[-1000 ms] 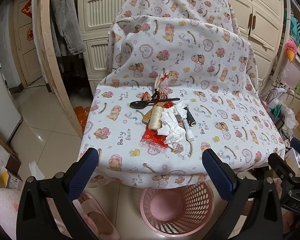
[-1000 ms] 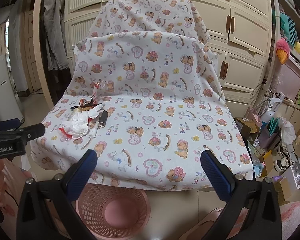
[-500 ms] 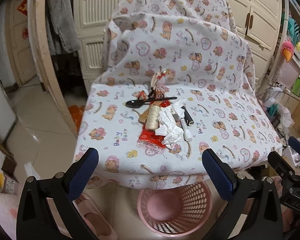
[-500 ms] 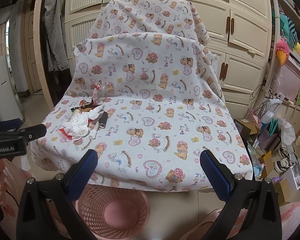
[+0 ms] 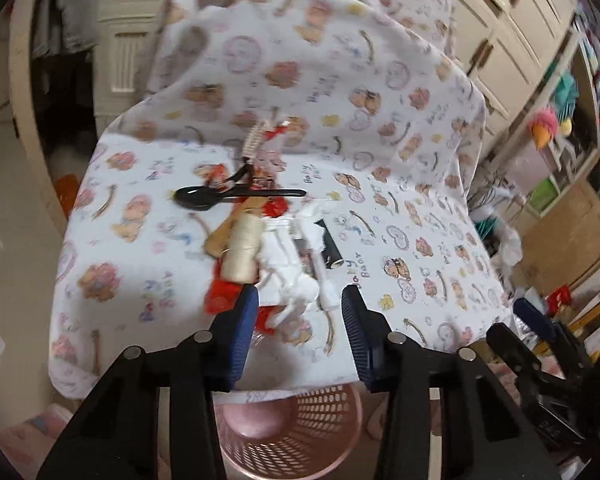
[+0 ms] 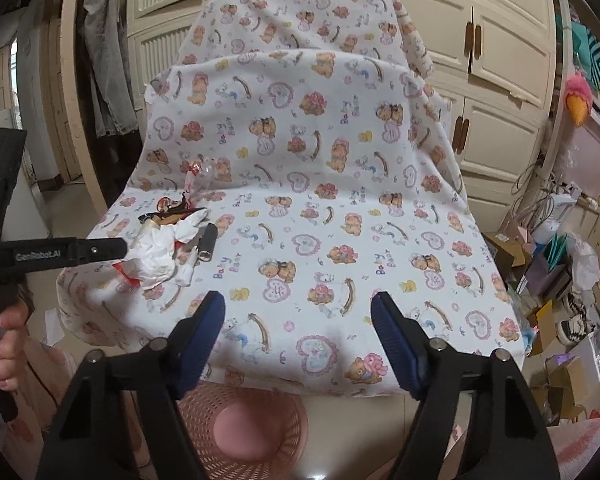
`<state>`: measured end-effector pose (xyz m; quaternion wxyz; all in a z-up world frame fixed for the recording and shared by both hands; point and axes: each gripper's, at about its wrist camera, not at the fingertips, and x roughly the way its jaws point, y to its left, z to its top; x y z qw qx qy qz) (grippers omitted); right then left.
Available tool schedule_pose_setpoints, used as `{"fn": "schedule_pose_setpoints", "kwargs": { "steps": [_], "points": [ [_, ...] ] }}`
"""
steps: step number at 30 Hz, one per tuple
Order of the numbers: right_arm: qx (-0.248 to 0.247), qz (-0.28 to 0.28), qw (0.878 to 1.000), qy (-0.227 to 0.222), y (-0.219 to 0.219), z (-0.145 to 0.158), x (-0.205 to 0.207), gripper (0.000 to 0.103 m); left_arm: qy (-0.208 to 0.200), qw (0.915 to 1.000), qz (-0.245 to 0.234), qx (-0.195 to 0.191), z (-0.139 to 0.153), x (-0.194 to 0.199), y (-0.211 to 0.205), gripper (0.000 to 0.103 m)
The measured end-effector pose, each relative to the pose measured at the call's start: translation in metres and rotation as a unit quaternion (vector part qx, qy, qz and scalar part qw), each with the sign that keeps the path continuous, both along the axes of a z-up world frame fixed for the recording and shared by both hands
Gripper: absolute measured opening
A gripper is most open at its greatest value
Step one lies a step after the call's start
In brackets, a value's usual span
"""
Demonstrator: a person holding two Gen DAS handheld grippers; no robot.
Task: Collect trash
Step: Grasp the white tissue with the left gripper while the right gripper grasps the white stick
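Observation:
A heap of trash lies on the bear-print cloth: crumpled white tissue, a red wrapper, a cream thread spool, a black spoon and a black tube. My left gripper is open, its pads on either side of the near end of the tissue, not touching. A pink mesh basket stands on the floor below the cloth's front edge. My right gripper is open and empty over the cloth's front middle, right of the tissue. The basket is below it.
Cream cupboards stand behind the draped furniture. Clutter of boxes and bags fills the floor at the right. A wooden post and hanging clothes are at the left. The left tool's body crosses the right wrist view.
My left gripper has moved forward to the trash heap and its jaws have narrowed around the tissue. My right gripper has moved closer to the cloth and its jaws have narrowed too.

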<state>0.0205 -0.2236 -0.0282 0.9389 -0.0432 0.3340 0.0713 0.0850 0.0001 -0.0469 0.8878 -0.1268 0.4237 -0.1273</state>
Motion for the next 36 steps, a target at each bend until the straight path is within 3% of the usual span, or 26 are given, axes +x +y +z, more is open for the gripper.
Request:
{"fn": "schedule_pose_setpoints", "kwargs": {
  "steps": [2, 3, 4, 5, 7, 12, 15, 20, 25, 30, 33, 34, 36],
  "points": [
    [0.002, 0.001, 1.000, 0.001, 0.000, -0.001, 0.002, 0.072, 0.008, 0.9993, 0.005, 0.035, -0.006, 0.009, -0.012, 0.040],
    [0.000, 0.002, 1.000, 0.000, 0.001, -0.001, 0.002, 0.072, 0.011, 0.9989, 0.010, 0.046, -0.010, 0.012, -0.015, 0.035],
    [-0.004, 0.004, 1.000, -0.001, 0.002, -0.001, 0.002, 0.070, 0.013, 0.9986, 0.010, 0.051, -0.012, 0.013, -0.016, 0.019],
    [-0.007, 0.006, 1.000, -0.001, 0.003, -0.002, 0.002, 0.070, 0.016, 0.9983, 0.007, 0.055, -0.014, 0.014, -0.019, 0.009],
    [-0.011, 0.008, 1.000, -0.002, 0.004, -0.002, 0.002, 0.069, 0.011, 0.9977, 0.009, 0.067, -0.012, 0.012, -0.021, 0.000],
    [0.021, 0.007, 1.000, 0.015, -0.002, -0.002, 0.010, 0.057, -0.029, 0.9987, 0.013, 0.040, 0.016, -0.005, -0.009, 0.000],
    [0.034, 0.012, 0.999, 0.031, 0.002, -0.004, 0.015, 0.044, -0.049, 0.9984, 0.016, 0.023, 0.034, -0.016, 0.006, 0.000],
    [0.054, 0.056, 0.996, 0.042, 0.033, -0.007, 0.027, 0.040, -0.037, 0.9987, 0.035, -0.009, 0.035, -0.019, 0.033, 0.000],
    [0.067, 0.075, 0.993, 0.067, 0.070, -0.025, 0.046, 0.035, -0.019, 0.9984, 0.054, -0.003, 0.025, -0.019, 0.041, 0.000],
    [0.041, 0.069, 0.993, 0.085, 0.098, -0.047, 0.064, 0.031, -0.024, 0.9977, 0.063, -0.007, 0.027, -0.027, 0.047, 0.000],
    [0.030, 0.062, 0.994, 0.089, 0.107, -0.059, 0.073, 0.025, -0.027, 0.9978, 0.060, -0.001, 0.029, -0.030, 0.045, 0.000],
    [0.027, 0.058, 0.994, 0.092, 0.109, -0.063, 0.076, 0.015, -0.031, 0.9978, 0.059, 0.005, 0.030, -0.032, 0.044, 0.000],
    [0.033, 0.061, 0.994, 0.085, 0.109, -0.062, 0.077, 0.014, -0.040, 0.9976, 0.055, 0.015, 0.034, -0.033, 0.041, 0.000]
  ]
}}
